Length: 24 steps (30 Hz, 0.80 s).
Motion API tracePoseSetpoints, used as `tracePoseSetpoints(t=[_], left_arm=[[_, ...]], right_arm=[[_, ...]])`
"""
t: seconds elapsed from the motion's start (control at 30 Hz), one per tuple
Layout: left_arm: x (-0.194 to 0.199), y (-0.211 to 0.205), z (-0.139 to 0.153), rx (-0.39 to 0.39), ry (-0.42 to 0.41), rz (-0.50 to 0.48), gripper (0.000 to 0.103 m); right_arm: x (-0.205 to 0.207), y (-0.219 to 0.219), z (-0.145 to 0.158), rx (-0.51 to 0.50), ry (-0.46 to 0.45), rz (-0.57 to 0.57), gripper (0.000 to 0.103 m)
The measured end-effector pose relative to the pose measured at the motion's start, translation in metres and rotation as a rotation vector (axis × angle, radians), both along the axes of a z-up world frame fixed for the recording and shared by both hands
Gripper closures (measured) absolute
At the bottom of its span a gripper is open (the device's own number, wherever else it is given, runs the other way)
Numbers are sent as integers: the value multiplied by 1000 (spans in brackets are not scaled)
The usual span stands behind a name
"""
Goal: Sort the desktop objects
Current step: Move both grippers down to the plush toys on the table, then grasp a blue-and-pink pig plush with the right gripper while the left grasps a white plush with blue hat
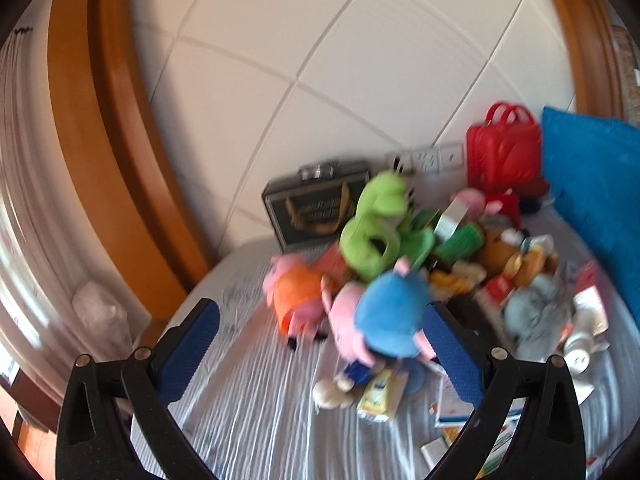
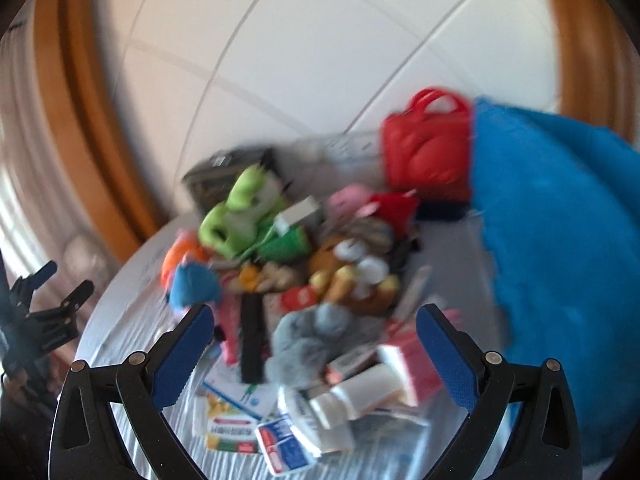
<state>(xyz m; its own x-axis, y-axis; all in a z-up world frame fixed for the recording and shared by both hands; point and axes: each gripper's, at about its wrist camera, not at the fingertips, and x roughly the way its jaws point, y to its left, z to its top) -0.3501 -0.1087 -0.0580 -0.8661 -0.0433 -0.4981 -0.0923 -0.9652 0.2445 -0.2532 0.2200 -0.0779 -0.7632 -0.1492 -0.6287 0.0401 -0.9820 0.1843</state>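
Two empty, spread claws, left claw (image 1: 320, 344) and right claw (image 2: 314, 344); one red bag (image 1: 502, 156).

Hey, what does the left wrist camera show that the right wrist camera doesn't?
Only the left wrist view shows the orange plush in full. Only the right wrist view shows the other gripper at its left edge, and a blue and white box. Both show the green plush, red bag, blue cushion and open jaws.
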Motion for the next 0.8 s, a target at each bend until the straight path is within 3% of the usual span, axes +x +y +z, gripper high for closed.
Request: tracePoseSetpoints(t=[0.1,0.23,0.37,0.5,0.6,0.63,0.73,0.8], left_arm=[[-11,-4,-9,-30,-18,19,0],[-21,-17,-15,-9,-21,20,0],[-32,-37,-29,20,-43,33,0],[-40,-50,-56,46,-119,24,0],[-41,-47,-82,40,-181,-17,0],[-41,-45,-89,42,-199,-37,0],[-41,-33,-111,55,-250,-112,0],[-43,-25,-125,57,-274,-149,0]], right_arm=[[-34,-31,-18,-33,-38,107,0],[-84,-94,-35,-54,-79,298,0],[-134,-158,-60,25,-102,458,0],[-184,-195,-102,101,-198,505,0],[-213,-206,-134,83,-293,518,1],[-218,-208,-142,68,-321,530,2],[-233,-212,-165,-27,-420,578,20],[-232,-212,-167,-20,-404,588,30]])
